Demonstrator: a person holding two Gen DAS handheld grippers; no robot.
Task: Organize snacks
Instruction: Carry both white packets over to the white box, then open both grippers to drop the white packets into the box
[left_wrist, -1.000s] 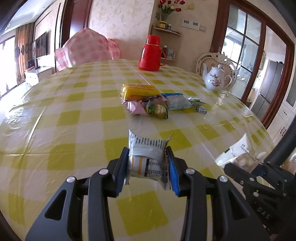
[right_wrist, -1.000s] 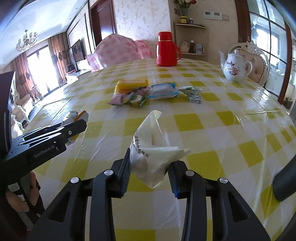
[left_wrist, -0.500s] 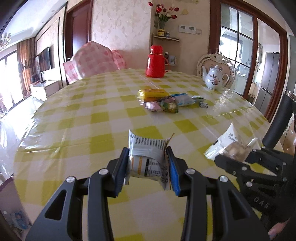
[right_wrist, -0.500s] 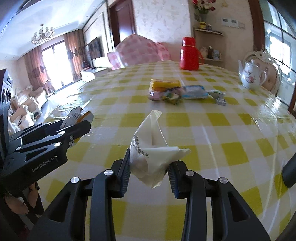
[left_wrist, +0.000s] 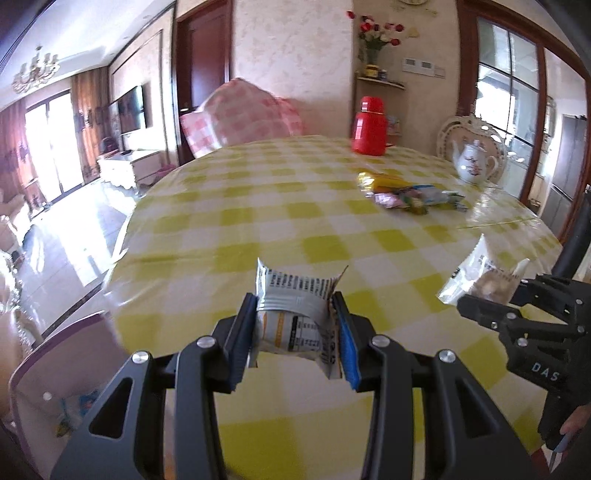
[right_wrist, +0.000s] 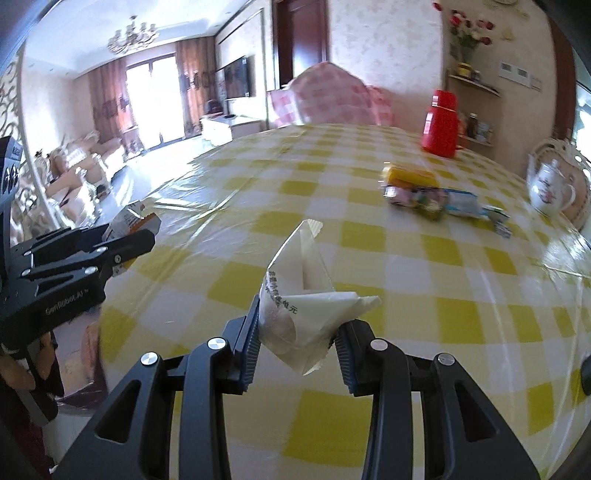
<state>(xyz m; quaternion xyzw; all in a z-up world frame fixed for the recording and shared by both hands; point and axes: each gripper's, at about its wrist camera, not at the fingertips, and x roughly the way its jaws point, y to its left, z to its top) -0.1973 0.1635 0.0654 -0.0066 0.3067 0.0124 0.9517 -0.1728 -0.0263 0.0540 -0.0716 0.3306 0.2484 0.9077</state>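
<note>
My left gripper (left_wrist: 295, 332) is shut on a silver and white snack packet (left_wrist: 295, 314) with printed text, held above the near left edge of the table. My right gripper (right_wrist: 297, 343) is shut on a clear white snack bag (right_wrist: 295, 310), also held above the table. In the left wrist view the right gripper (left_wrist: 491, 295) and its bag (left_wrist: 480, 273) show at the right. In the right wrist view the left gripper (right_wrist: 125, 243) and its packet (right_wrist: 129, 219) show at the left. A pile of snack packets (left_wrist: 402, 192) lies far across the table; it also shows in the right wrist view (right_wrist: 432, 195).
A round table with a yellow checked cloth (left_wrist: 295, 206) fills the view. A red thermos (left_wrist: 369, 125) and a white teapot (left_wrist: 472, 162) stand at its far side. A pink checked chair back (left_wrist: 240, 110) is behind the table. A purple chair (left_wrist: 55, 369) stands at the near left.
Both grippers have pulled back and swung left with their packets still held; the snack pile, thermos and teapot now look farther off and to the right, and the table's left edge and floor show.
</note>
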